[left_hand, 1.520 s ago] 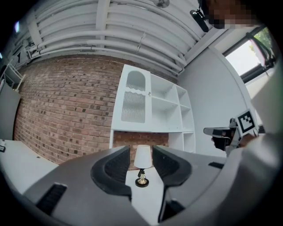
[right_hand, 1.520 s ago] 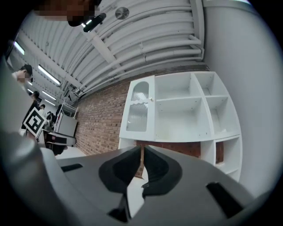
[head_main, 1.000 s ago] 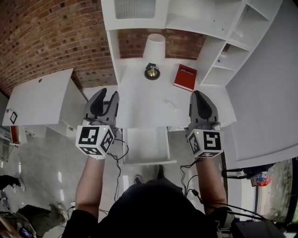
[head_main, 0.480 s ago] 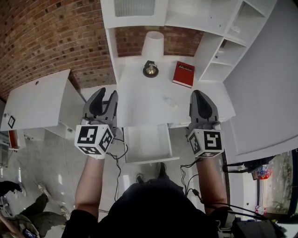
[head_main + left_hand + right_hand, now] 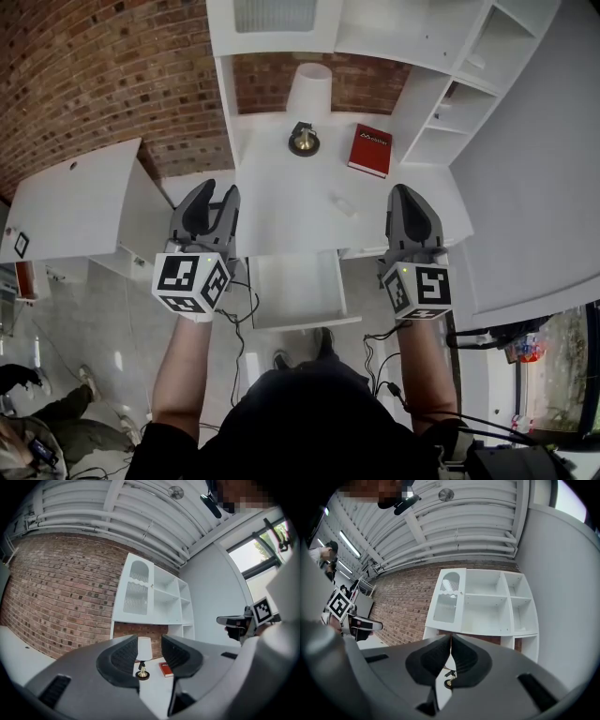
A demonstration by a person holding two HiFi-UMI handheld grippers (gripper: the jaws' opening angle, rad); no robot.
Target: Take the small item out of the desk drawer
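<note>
Drawer [image 5: 295, 291] stands pulled out from under the desk's [image 5: 281, 202] near edge, straight in front of the person, between the two forearms. Left gripper [image 5: 217, 190] is held over the desk's near left corner, its jaws spread with nothing between them; through the gap its own view shows only the distant lamp. Right gripper [image 5: 403, 190] is held over the near right part of the desk, and its jaws are closing, the tips already pressed together with nothing caught between them. How high either gripper hangs above the top cannot be told. Beyond them the small item [image 5: 342, 204], pale and hard to make out, lies on the desk top right of the middle, nearer the near edge than the far one, apart from both grippers and outside the drawer. A red book [image 5: 372, 151] lies flat toward the far right corner. The lamp [image 5: 309, 92] with a white shade stands at the middle of the far edge, against a brick wall [image 5: 94, 75]. White shelves [image 5: 450, 112] rise along the desk's right side and over its back.
</note>
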